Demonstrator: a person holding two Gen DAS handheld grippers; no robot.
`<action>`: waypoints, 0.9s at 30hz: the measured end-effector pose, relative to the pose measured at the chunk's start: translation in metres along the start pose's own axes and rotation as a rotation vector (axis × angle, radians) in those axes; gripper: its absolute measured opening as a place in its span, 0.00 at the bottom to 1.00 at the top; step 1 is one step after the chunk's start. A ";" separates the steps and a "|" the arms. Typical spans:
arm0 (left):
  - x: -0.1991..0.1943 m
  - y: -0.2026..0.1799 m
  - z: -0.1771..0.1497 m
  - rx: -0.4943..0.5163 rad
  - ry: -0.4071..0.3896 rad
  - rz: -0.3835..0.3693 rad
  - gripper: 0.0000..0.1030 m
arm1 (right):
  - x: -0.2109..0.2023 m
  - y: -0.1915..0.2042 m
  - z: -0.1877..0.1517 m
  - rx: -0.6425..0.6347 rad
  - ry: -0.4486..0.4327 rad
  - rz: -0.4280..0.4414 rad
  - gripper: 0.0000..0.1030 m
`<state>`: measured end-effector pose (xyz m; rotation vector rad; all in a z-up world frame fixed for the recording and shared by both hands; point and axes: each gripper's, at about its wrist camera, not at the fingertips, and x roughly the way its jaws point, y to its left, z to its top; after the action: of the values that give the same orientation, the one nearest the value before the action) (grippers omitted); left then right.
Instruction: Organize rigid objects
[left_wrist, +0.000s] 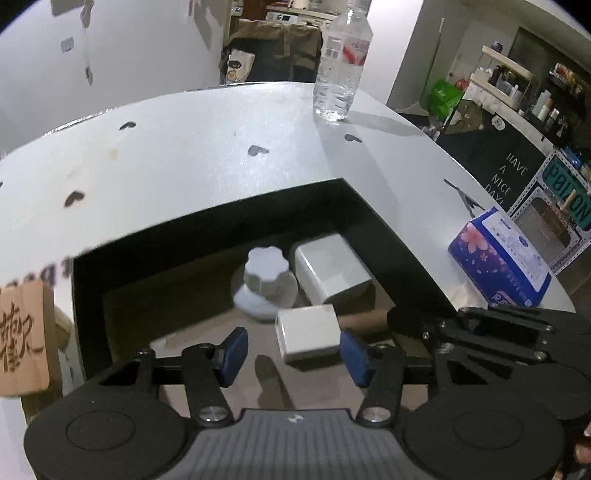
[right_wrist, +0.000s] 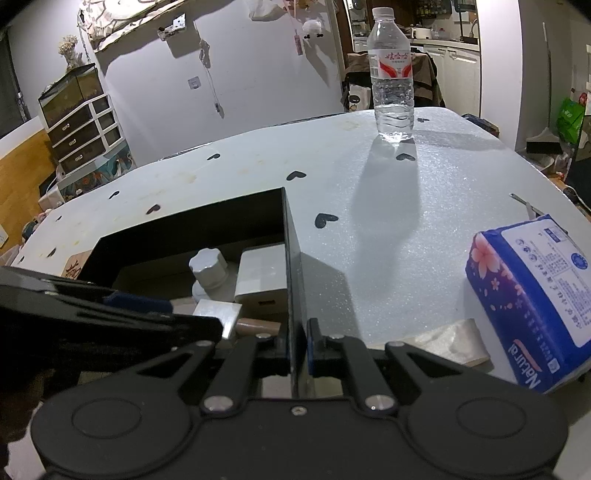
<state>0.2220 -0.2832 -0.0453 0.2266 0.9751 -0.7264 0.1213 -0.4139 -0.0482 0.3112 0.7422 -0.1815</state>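
- The right gripper (right_wrist: 297, 350) is pinching the right wall of the black box (right_wrist: 293, 258), its jaws pressed together on the thin panel, probably steadying the box while things go in.
- The left gripper (left_wrist: 293, 350) is hovering over the box's near end with jaws spread; the small white block (left_wrist: 308, 338) is sitting between the pads, nearer the right one, apparently not squeezed.
- A white jar (left_wrist: 266, 284) and a larger white block (left_wrist: 332, 271) are lying at the far right inside.
- A bottle (right_wrist: 393, 81) and tissue pack (right_wrist: 532, 295) are sitting outside on the table (right_wrist: 388, 221).
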 end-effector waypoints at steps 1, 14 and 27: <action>0.003 -0.001 0.000 0.005 0.007 -0.001 0.53 | 0.000 0.000 0.000 0.000 0.000 -0.001 0.08; 0.011 0.004 -0.008 -0.102 -0.004 0.020 0.41 | 0.000 0.000 0.000 0.000 0.000 0.001 0.08; 0.013 0.004 -0.007 -0.209 -0.029 -0.024 0.42 | 0.000 0.000 0.000 0.005 0.001 0.005 0.08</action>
<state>0.2243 -0.2823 -0.0603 0.0213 1.0194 -0.6426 0.1213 -0.4138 -0.0488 0.3177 0.7420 -0.1789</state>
